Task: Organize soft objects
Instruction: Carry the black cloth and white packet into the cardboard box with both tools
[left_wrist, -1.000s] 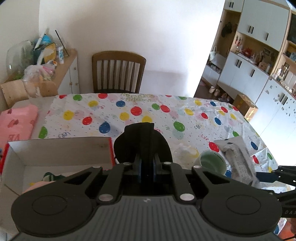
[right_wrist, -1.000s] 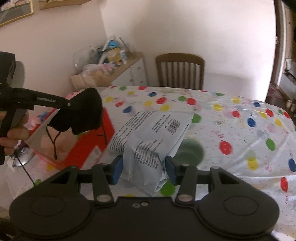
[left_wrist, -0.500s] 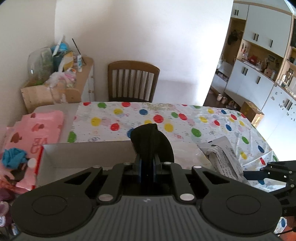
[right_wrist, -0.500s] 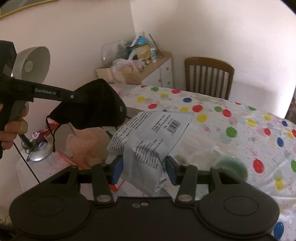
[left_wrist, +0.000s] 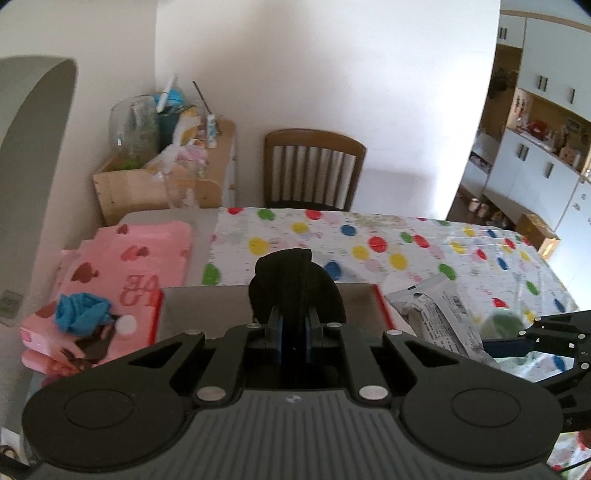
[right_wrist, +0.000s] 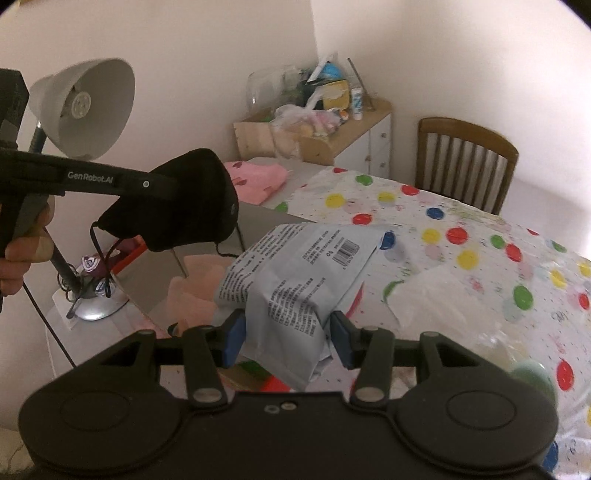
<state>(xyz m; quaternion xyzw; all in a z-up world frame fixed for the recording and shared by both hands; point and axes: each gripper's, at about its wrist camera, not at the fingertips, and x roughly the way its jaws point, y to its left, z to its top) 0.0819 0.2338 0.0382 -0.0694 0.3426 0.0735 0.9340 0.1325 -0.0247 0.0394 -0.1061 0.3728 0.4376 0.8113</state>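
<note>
A black face mask (left_wrist: 295, 284) is being pinched between the closed fingers of the left gripper (left_wrist: 293, 332) and held in the air above the red-edged cardboard box (left_wrist: 362, 295), its ear loops hanging down in the right wrist view. A grey printed soft packet (right_wrist: 295, 291) is being clamped by the right gripper (right_wrist: 288, 338), just beside the box, over the polka-dot tablecloth (right_wrist: 461, 236). A pink heart-patterned cloth (left_wrist: 129, 254) is lying beyond the box's left side.
</note>
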